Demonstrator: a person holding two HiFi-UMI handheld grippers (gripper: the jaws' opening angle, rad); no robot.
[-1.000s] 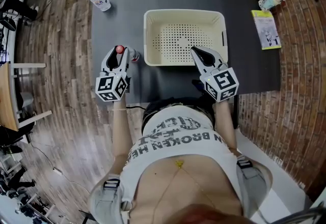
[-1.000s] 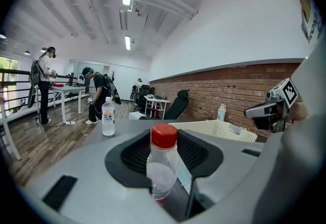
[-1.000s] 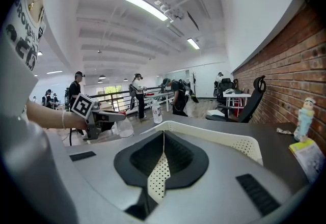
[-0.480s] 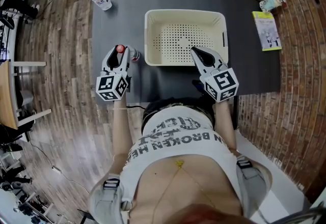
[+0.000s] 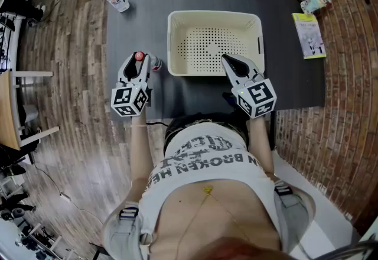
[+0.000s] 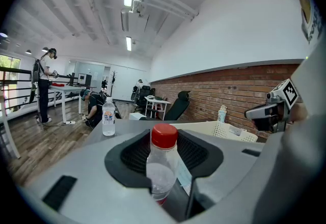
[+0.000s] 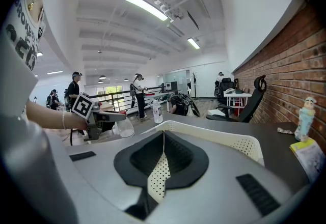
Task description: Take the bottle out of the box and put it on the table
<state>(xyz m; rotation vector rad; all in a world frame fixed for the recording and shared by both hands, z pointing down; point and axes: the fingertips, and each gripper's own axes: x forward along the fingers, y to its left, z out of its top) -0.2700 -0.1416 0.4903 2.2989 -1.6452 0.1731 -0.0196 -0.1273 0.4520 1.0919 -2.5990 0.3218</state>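
At the box's [image 5: 177, 16] nine o'clock, outside it, our left gripper [image 5: 140, 59] is clamped on the red-capped bottle [image 6: 162, 164] over the table [image 5: 136, 7]. At its five o'clock corner, our right gripper [image 5: 225, 58] hovers with its jaws together, holding nothing.

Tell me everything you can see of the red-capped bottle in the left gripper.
The bottle is small and of clear plastic, with a red screw cap and a label partly hidden low on its body. The left gripper is shut on its body below the cap. It is outside the cream basket, just off the basket's left side, over the dark table. Whether it touches the table cannot be told.
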